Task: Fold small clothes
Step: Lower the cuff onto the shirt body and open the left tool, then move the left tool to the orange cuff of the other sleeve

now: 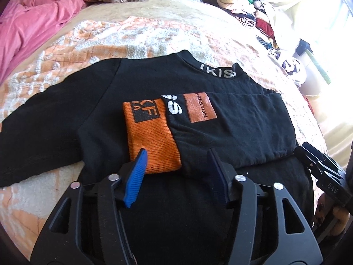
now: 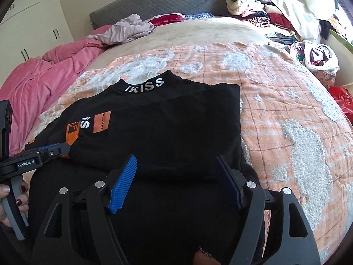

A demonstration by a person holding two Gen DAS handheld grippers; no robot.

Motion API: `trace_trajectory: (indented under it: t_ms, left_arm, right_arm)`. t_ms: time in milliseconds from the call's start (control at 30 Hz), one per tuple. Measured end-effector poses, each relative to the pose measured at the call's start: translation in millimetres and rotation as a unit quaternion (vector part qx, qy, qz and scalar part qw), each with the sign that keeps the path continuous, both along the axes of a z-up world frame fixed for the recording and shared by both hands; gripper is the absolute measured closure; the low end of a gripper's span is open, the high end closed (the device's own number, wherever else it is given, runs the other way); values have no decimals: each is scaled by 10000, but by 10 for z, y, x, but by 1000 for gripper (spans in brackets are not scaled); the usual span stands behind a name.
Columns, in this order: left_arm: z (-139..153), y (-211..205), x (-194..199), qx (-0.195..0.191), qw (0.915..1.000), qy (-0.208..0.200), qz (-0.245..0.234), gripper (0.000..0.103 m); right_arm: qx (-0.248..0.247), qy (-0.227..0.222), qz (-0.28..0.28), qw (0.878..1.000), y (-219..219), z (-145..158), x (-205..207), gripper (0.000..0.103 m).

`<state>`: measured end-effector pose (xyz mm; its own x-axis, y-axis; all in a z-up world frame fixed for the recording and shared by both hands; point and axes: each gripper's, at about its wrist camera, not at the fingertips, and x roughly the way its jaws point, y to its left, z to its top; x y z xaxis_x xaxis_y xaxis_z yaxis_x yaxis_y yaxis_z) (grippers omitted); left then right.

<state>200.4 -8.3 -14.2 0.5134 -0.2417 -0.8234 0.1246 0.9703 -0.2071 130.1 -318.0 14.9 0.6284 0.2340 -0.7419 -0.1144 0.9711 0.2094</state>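
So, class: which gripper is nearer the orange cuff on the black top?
Left. The left gripper hovers open right over the orange cuff, one of its fingers overlapping it. The right gripper is open over the black top's other side.

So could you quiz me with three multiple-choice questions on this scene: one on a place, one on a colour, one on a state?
1. Where does the black sweatshirt lie?
A. on the orange-and-white blanket
B. on the floor
C. on a hanger

2. What colour is its sleeve cuff?
A. green
B. orange
C. white

3. How does the left gripper stand?
A. clamped on the collar
B. shut on nothing
C. open

Key: 1 A, blanket shows all round it. 2 B, ribbed orange cuff lies on the chest. 3 C, its blue pads stand apart, gripping nothing.
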Motion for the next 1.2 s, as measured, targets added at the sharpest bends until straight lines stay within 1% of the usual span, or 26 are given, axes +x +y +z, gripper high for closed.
trace_trajectory:
  t_ms: [33,100,167,200,233,267,300,433,467,500,700,867,1100,1200]
  left_arm:
    - [27,19,-19,-10,10000,-37,12,47]
    - [79,46,-58,58,9999,-141,43,46]
    - [134,84,-104,171,9995,-258,113,33]
    - [154,105,-126,196,9993,-288,162,23]
    - [170,130,-146,231,9990,-316,200,21]
    - [188,161,-171,278,9987,-348,228,21]
    - [197,188,-190,296,9986,-364,253,20]
    - [239,324,-280,383,9976,-436,376,18]
    - [250,362,-299,390,9974,-453,403,15]
    - [258,404,-317,389,9972,-468,446,9]
    - [275,667,-421,312,9958,-518,686,9]
    - [268,853,-486,341,9941,-535,881,9]
    - [312,1080,-575,376,9922,-618,1019,9]
    - [322,1225,-609,318,9908,-637,1150,9]
  right_arm:
    - [14,-25,-1,10000,12,12,-10,21]
    - [29,-67,9,10000,31,32,-30,20]
    - [32,-124,-5,9999,49,57,-48,20]
    - [41,-156,-11,9999,61,66,-54,19]
    - [48,-188,-22,9998,71,77,-61,18]
    - [43,-213,-36,9998,83,83,-65,14]
    - [35,-268,-53,9996,97,97,-78,5]
    - [5,-372,-39,9993,157,120,-97,5]
    - [3,-397,-35,9992,173,128,-101,5]
    - [10,-425,-18,9991,197,137,-108,5]
    - [-24,-578,144,9982,380,227,-160,5]
    - [-184,-713,347,9967,611,309,-221,5]
    - [-369,-702,611,9950,934,355,-228,5]
    - [-404,-672,721,9943,1064,351,-231,5]
